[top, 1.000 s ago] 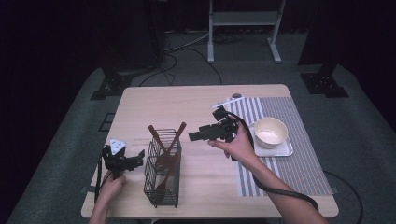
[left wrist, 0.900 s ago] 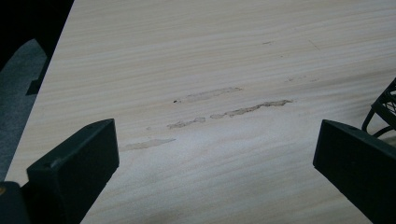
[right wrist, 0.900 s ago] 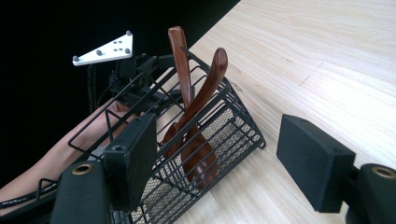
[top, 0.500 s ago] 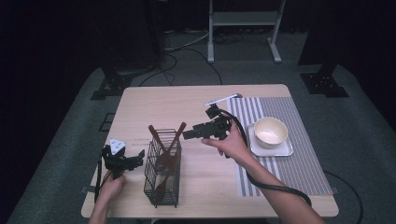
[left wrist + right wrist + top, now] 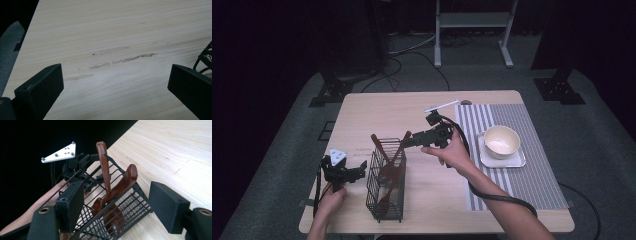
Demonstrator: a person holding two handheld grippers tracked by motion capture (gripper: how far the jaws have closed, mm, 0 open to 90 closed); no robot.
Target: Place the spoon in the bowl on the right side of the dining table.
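A black wire basket [image 5: 384, 192] stands near the table's front left and holds two dark wooden utensils [image 5: 388, 160] with handles leaning up and apart. In the right gripper view one handle [image 5: 104, 162] stands tall and the other [image 5: 125, 182] leans over the basket rim [image 5: 140, 190]. My right gripper [image 5: 408, 143] hovers open just right of the leaning handle, which lies beyond the gap between its jaws [image 5: 117, 207] without touching them. My left gripper [image 5: 359, 170] rests low, left of the basket, open over bare wood [image 5: 115, 75]; a basket corner [image 5: 206, 56] shows at its right.
A grey striped mat [image 5: 512, 165] covers the table's right part, with a cream bowl [image 5: 501, 140] on a white square plate [image 5: 517, 161]. A white utensil [image 5: 441, 106] lies near the far edge. The left gripper's white plate [image 5: 58, 153] shows beyond the basket.
My right gripper has moved left from the mat's edge to the wooden handles at the basket. The left gripper and the basket have stayed in place.
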